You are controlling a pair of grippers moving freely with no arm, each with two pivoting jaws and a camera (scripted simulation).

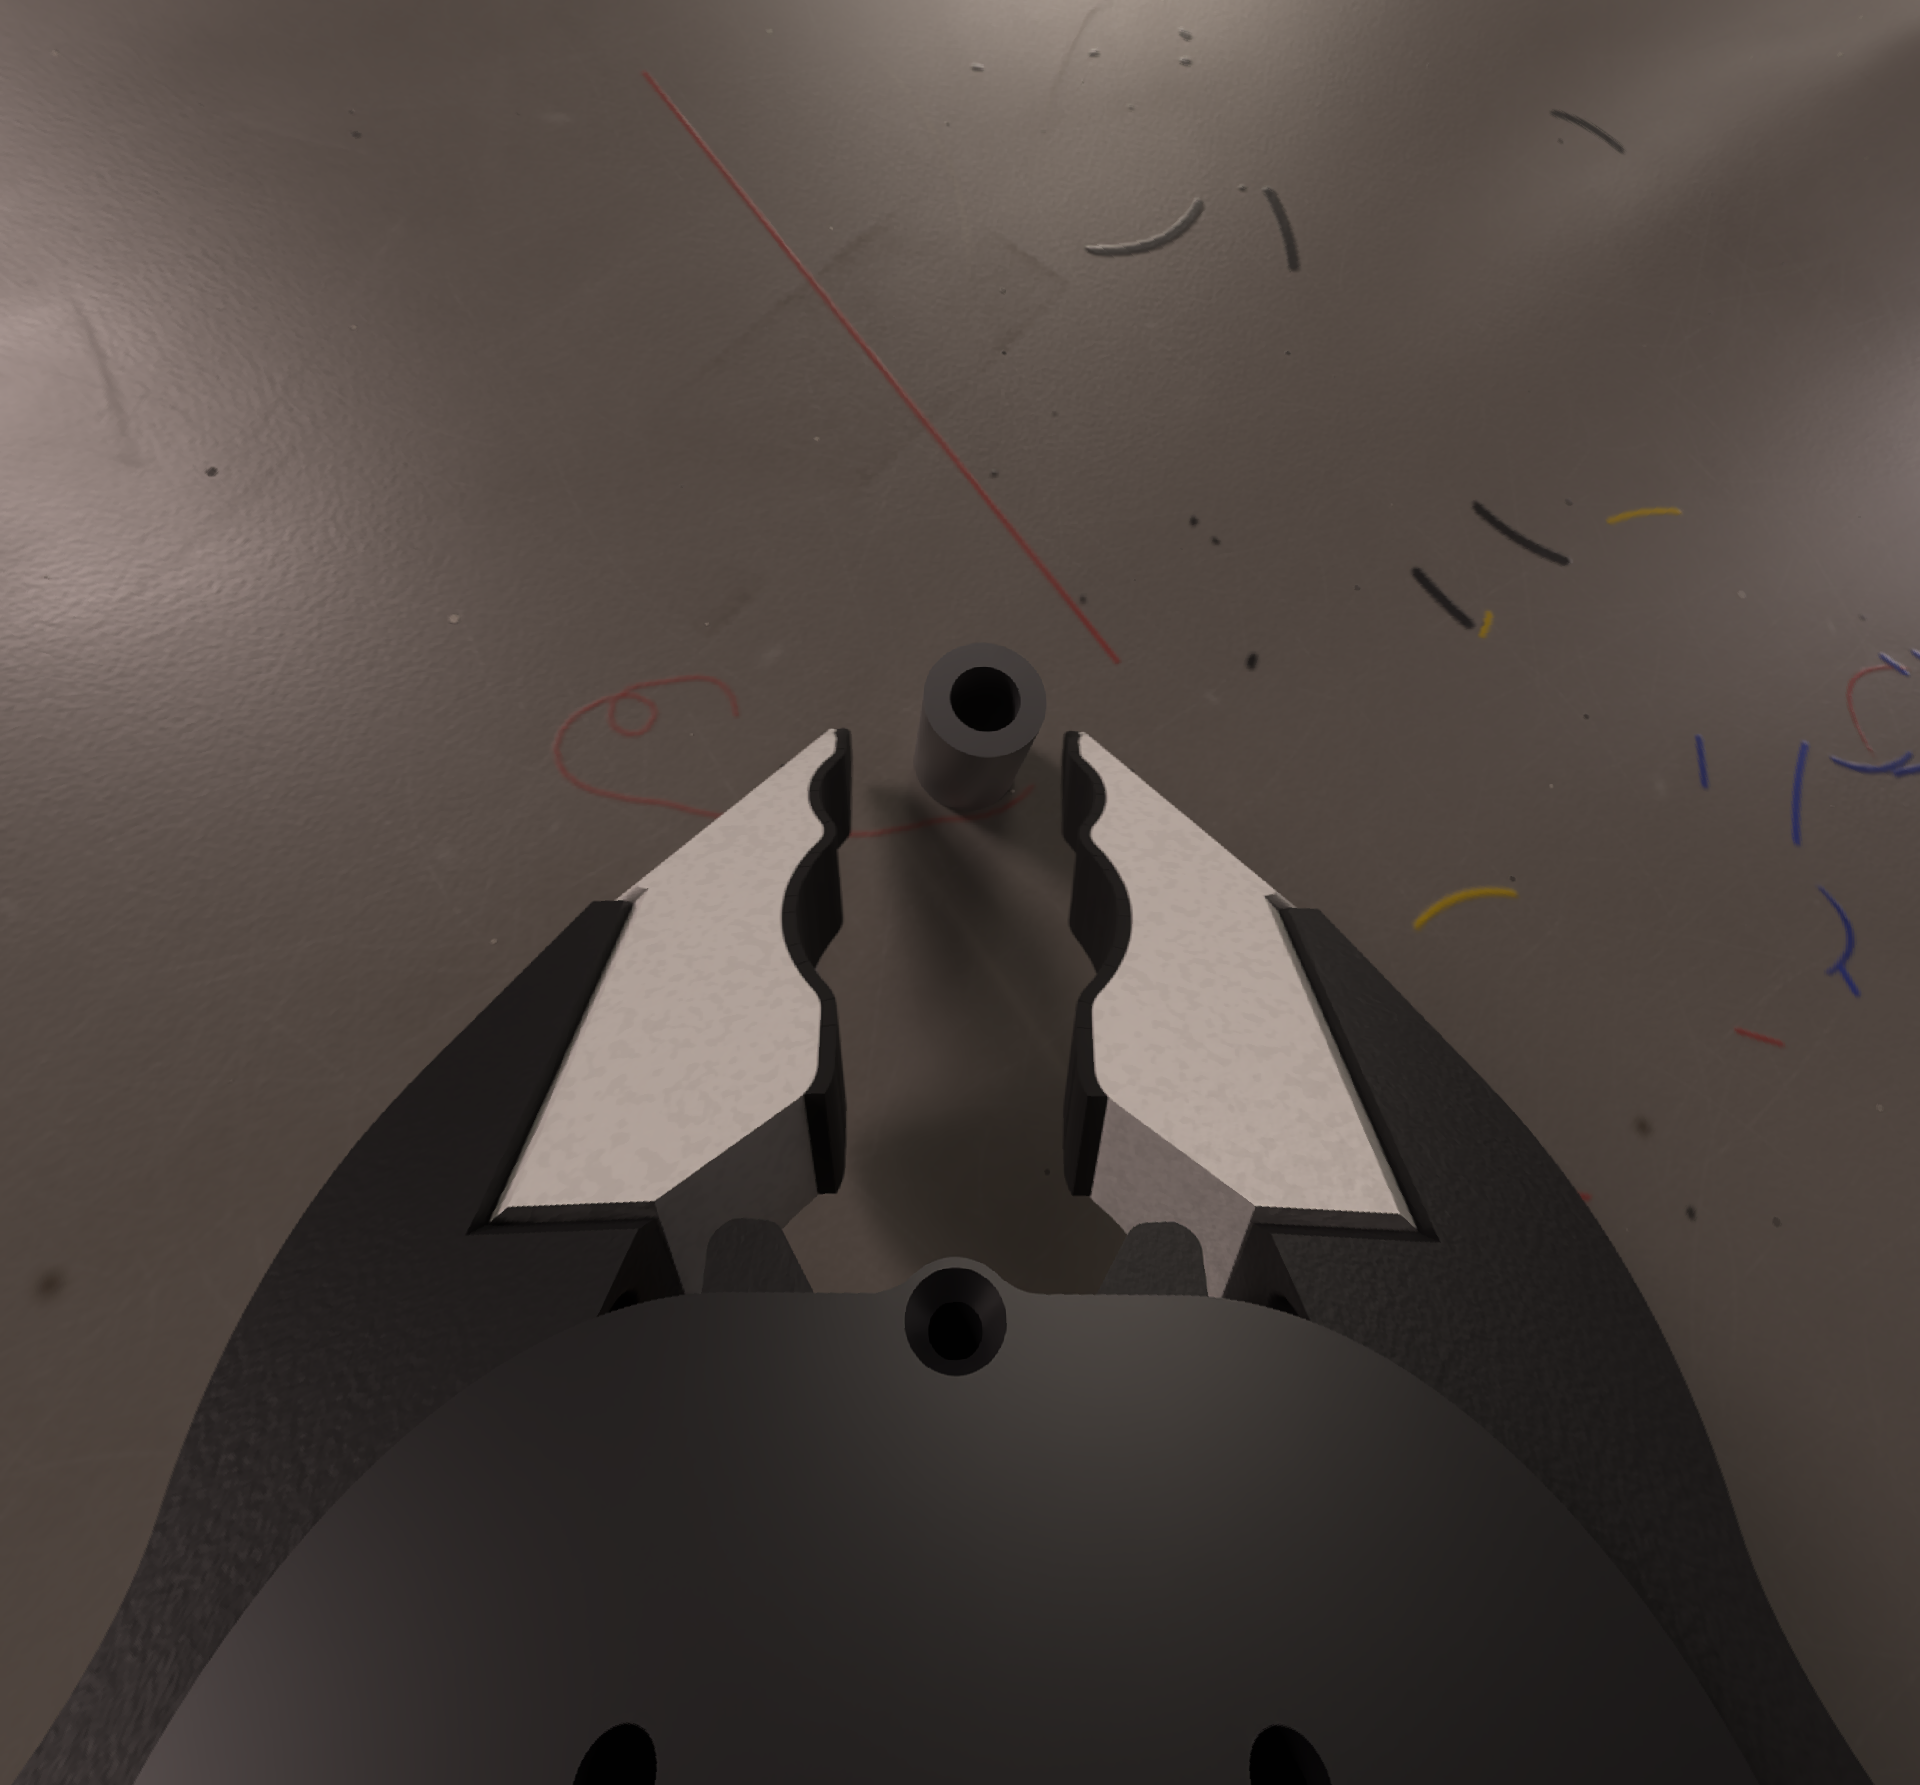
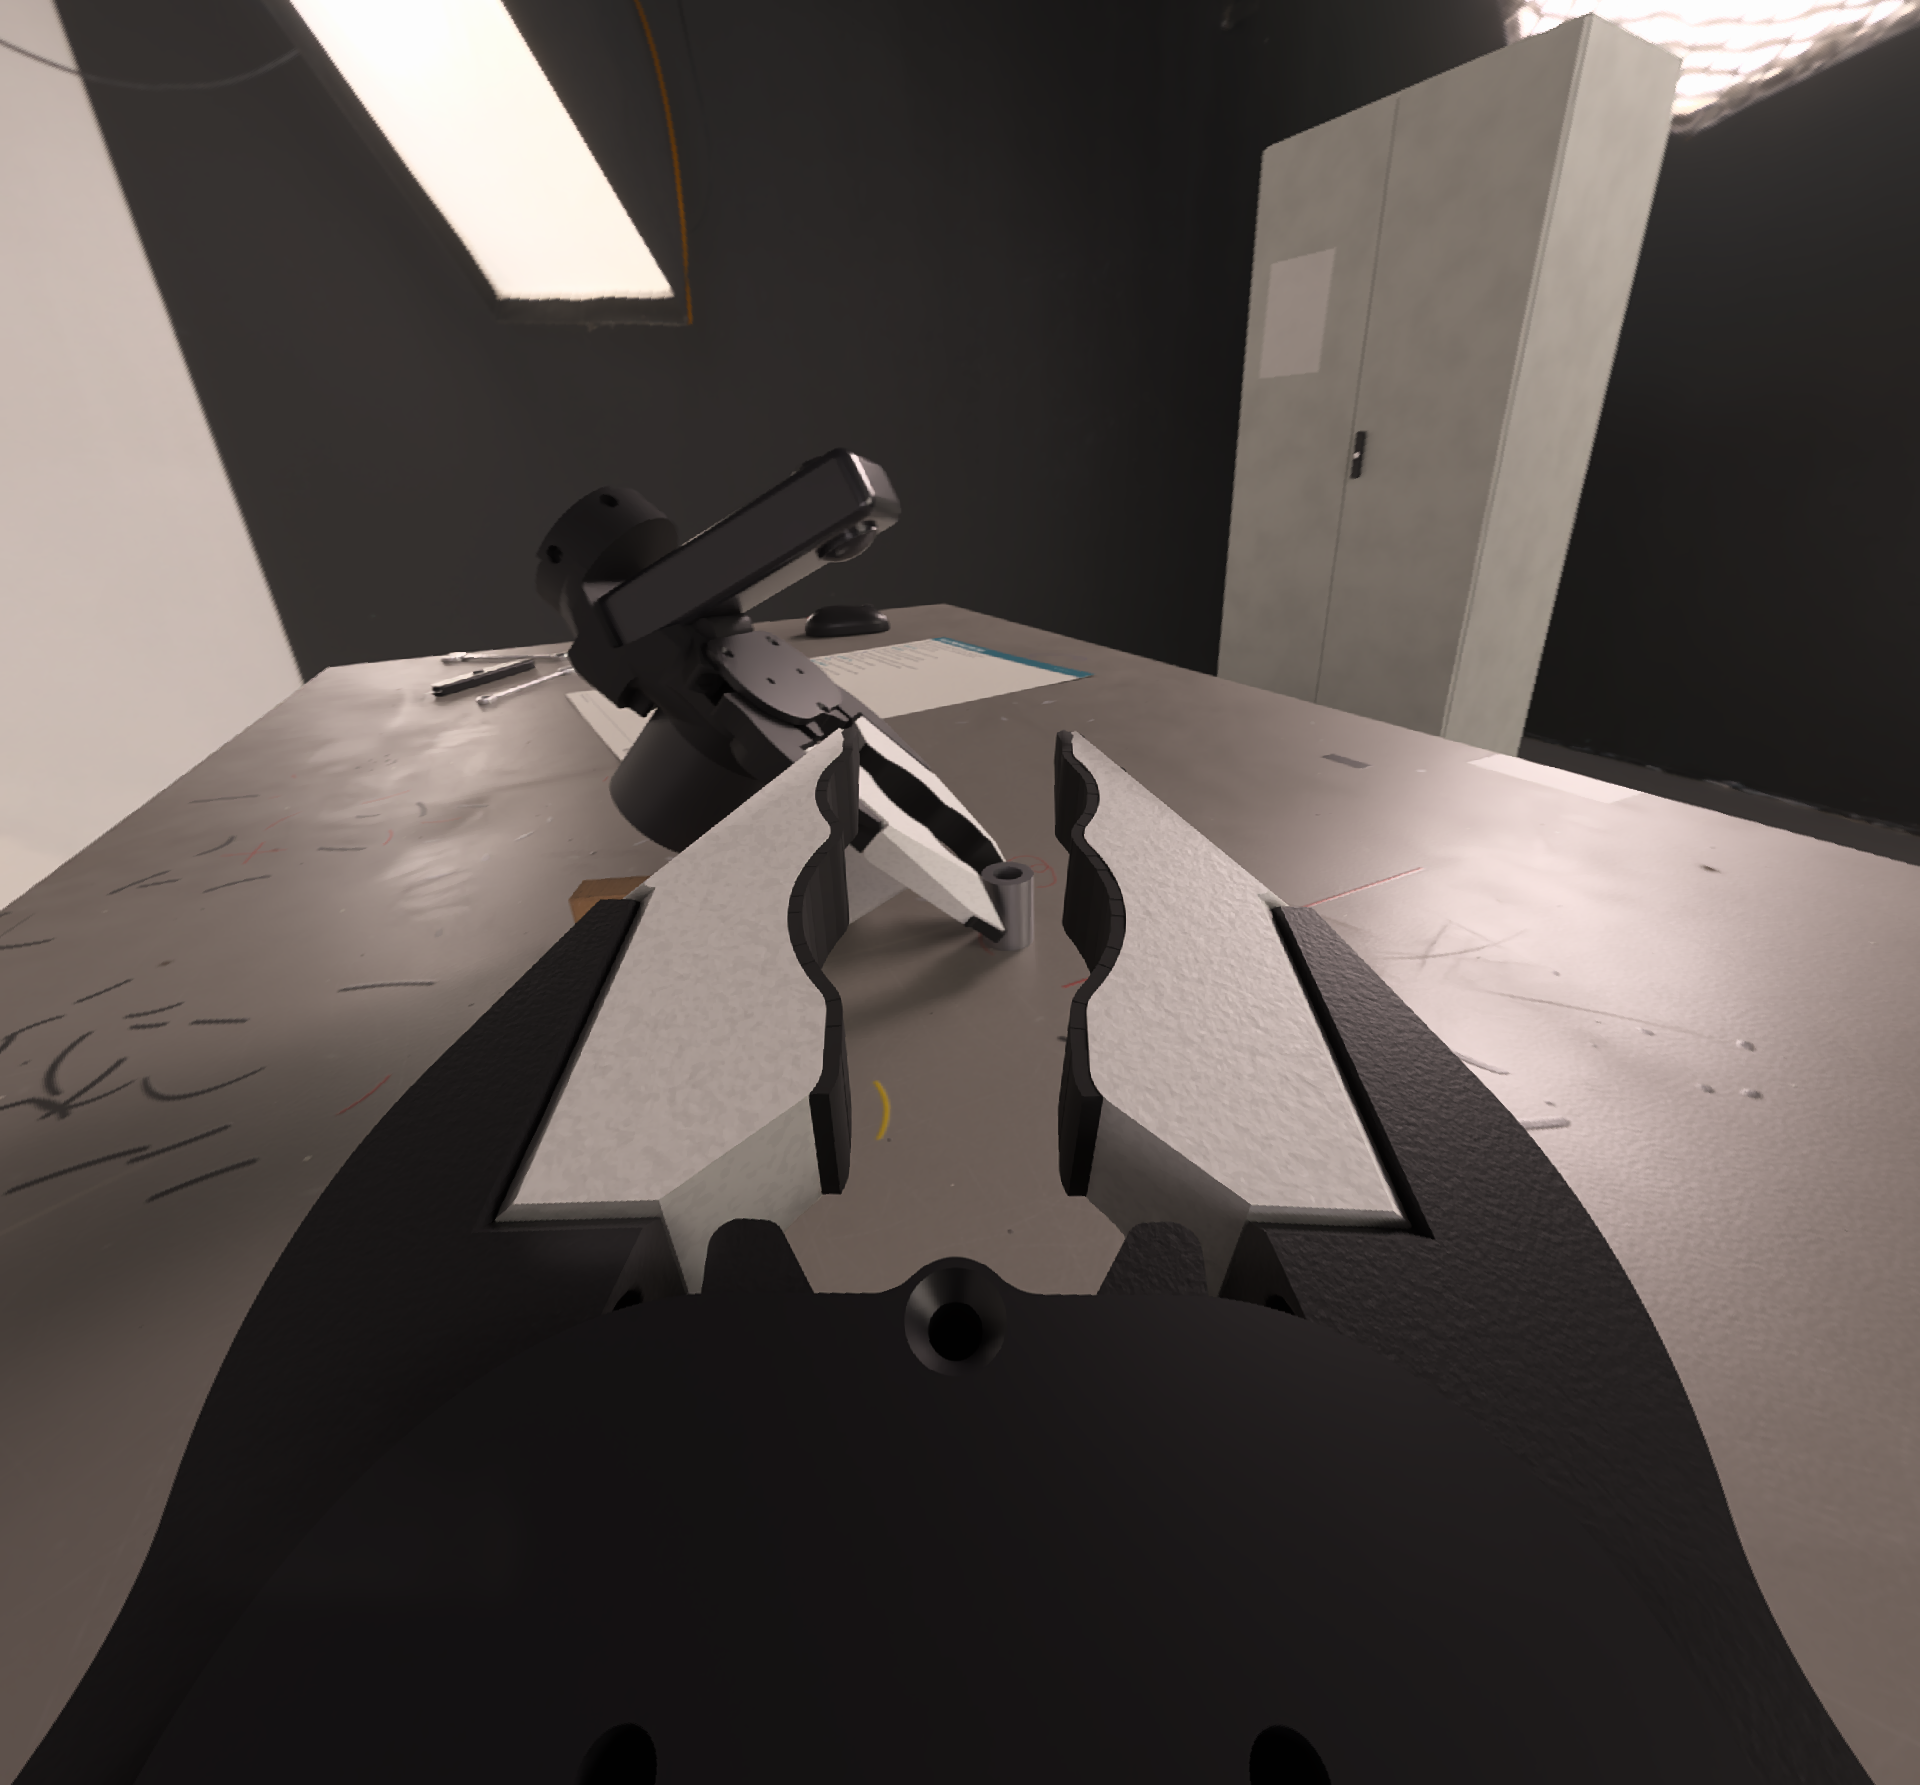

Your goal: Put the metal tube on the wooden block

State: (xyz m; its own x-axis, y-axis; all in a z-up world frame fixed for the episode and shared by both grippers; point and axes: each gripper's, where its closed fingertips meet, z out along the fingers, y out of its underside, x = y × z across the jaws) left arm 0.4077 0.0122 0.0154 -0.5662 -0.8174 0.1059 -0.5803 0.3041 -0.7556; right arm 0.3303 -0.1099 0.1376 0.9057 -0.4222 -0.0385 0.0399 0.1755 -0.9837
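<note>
The metal tube (image 1: pixel 977 743) is a short grey hollow cylinder standing upright on the table. In the left wrist view it stands just beyond the tips of my left gripper (image 1: pixel 956 748), which is open, empty and tilted down at it. In the right wrist view the tube (image 2: pixel 1014 904) stands ahead between my fingers, with the left gripper (image 2: pixel 935 862) beside it, tips near the tube. My right gripper (image 2: pixel 954 748) is open and empty, low over the table. A corner of the wooden block (image 2: pixel 603 896) shows at the left, mostly hidden behind my left finger (image 2: pixel 686 1008).
The grey table (image 2: pixel 1558 956) bears scribbles and bits of wire. At its far side lie a sheet of paper (image 2: pixel 966 675), a dark mouse-like object (image 2: pixel 844 618), wrenches (image 2: pixel 499 675) and a dark round object (image 2: pixel 675 779). A white cabinet (image 2: pixel 1455 364) stands beyond the table.
</note>
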